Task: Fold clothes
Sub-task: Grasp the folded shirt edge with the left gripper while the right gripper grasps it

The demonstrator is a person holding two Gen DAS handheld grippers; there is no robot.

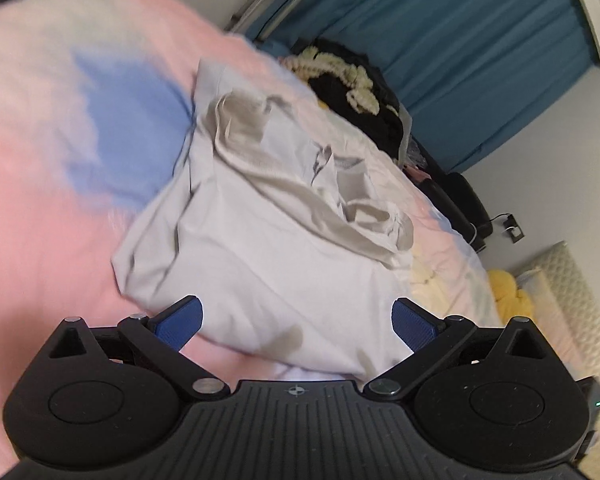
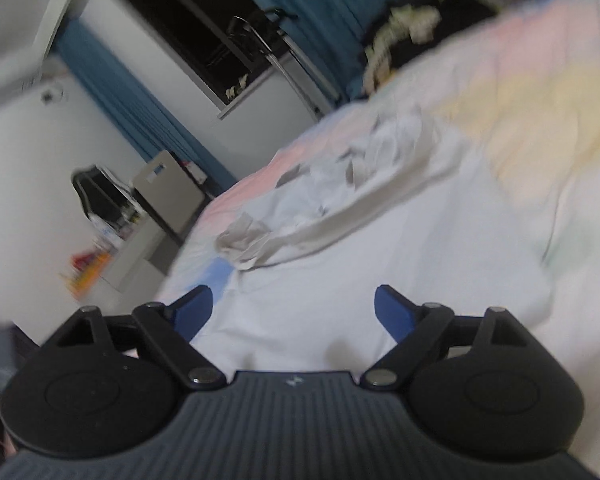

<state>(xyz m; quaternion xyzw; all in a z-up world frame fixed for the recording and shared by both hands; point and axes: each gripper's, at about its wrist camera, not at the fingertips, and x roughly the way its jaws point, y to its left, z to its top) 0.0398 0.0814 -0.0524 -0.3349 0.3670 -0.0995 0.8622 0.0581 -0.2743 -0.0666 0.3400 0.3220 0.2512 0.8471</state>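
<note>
I see the pale garment (image 1: 260, 248) lying crumpled on the bed (image 1: 40, 220), straight ahead of both grippers, its long axis running away from me. My left gripper (image 1: 298, 322) and right gripper (image 2: 294, 314) both stand spread wide with nothing gripped, about equally near its near hem. Blue curtains (image 1: 480, 52) hang beyond the garment.

One pale garment (image 1: 260, 248) on one bed (image 1: 40, 208); one black clothes heap (image 1: 360, 92); one yellow cushion (image 1: 508, 292).
</note>
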